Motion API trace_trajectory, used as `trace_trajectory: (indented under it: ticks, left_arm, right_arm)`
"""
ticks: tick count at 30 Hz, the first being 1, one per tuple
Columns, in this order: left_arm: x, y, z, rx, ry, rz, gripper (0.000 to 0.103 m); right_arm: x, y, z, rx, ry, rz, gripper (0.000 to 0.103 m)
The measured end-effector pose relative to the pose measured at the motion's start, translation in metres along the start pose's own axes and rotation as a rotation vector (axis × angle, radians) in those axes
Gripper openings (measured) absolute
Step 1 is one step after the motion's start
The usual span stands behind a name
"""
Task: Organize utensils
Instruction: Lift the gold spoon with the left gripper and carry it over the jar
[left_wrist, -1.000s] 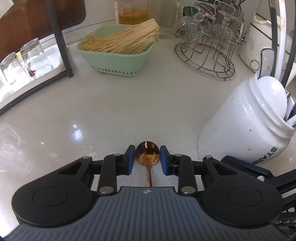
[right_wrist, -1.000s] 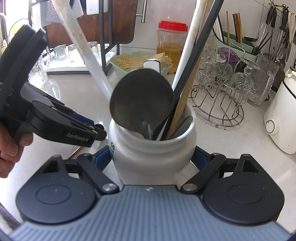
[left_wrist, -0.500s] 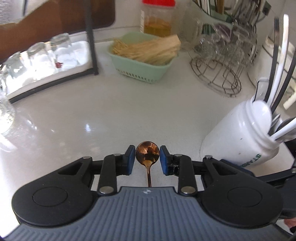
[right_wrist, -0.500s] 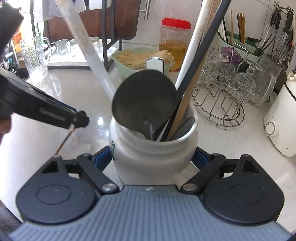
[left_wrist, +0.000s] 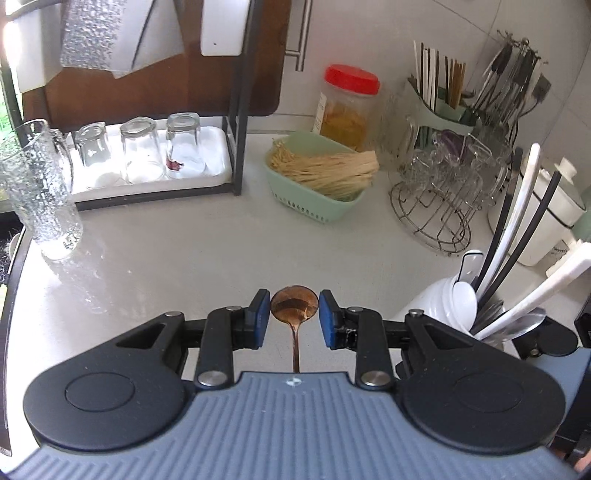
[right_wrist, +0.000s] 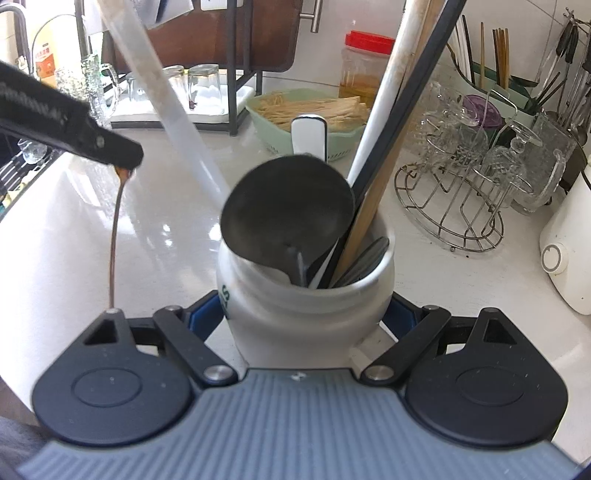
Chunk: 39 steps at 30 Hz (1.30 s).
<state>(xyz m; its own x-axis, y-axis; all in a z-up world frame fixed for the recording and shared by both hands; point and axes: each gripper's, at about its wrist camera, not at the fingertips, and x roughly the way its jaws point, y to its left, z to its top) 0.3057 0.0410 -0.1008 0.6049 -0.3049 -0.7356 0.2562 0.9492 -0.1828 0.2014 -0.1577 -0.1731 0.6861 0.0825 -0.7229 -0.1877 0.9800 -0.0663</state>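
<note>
My left gripper (left_wrist: 294, 318) is shut on a copper spoon (left_wrist: 294, 307), bowl between the blue pads, handle running back under the gripper. In the right wrist view the left gripper (right_wrist: 127, 162) holds the spoon (right_wrist: 114, 236) in the air, handle hanging down, left of the jar. My right gripper (right_wrist: 306, 314) is shut on a white ceramic utensil jar (right_wrist: 295, 306) that stands on the counter. The jar holds a dark ladle (right_wrist: 288, 210), white and black handles and several other utensils. The jar also shows at the right of the left wrist view (left_wrist: 439, 302).
On the white counter (left_wrist: 184, 251) stand a green basket of sticks (left_wrist: 325, 173), a red-lidded jar (left_wrist: 349, 107), a wire rack with glasses (left_wrist: 447, 192), a tray of upturned glasses (left_wrist: 140, 155), a textured glass mug (left_wrist: 40, 206) and a white appliance (right_wrist: 565, 254).
My left gripper has risen well above the counter with the copper spoon, so the spoon now hangs in the air. The right gripper and the jar have stayed in place.
</note>
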Motion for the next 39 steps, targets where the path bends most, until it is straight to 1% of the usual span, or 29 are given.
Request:
trace_trajectory:
  ticks: [6, 11, 23, 26, 30, 34, 39]
  left_arm:
    - [-0.012, 0.006, -0.003, 0.005, -0.017, -0.010, 0.033]
    - [-0.025, 0.010, 0.002, 0.012, -0.045, -0.026, 0.033]
    - [-0.042, -0.001, 0.020, 0.063, -0.058, -0.055, 0.033]
    - [-0.049, -0.002, 0.026, 0.064, -0.069, -0.060, 0.033]
    - [-0.061, -0.006, 0.037, 0.061, -0.064, -0.070, 0.033]
    - [-0.078, -0.012, 0.052, 0.070, -0.085, -0.077, 0.033]
    - [-0.100, -0.024, 0.071, 0.073, -0.116, -0.125, 0.033]
  right_arm:
    - [0.001, 0.008, 0.002, -0.003, -0.002, -0.003, 0.092]
    - [0.001, 0.012, 0.001, 0.002, -0.006, -0.010, 0.092]
    - [0.001, 0.016, 0.000, 0.021, -0.018, -0.020, 0.092]
    - [0.000, 0.016, -0.001, 0.022, -0.022, -0.020, 0.092]
    - [0.000, 0.016, -0.002, 0.024, -0.028, -0.023, 0.092]
    - [-0.001, 0.018, -0.003, 0.021, -0.034, -0.021, 0.092]
    - [0.000, 0.020, -0.002, 0.008, -0.038, -0.009, 0.092]
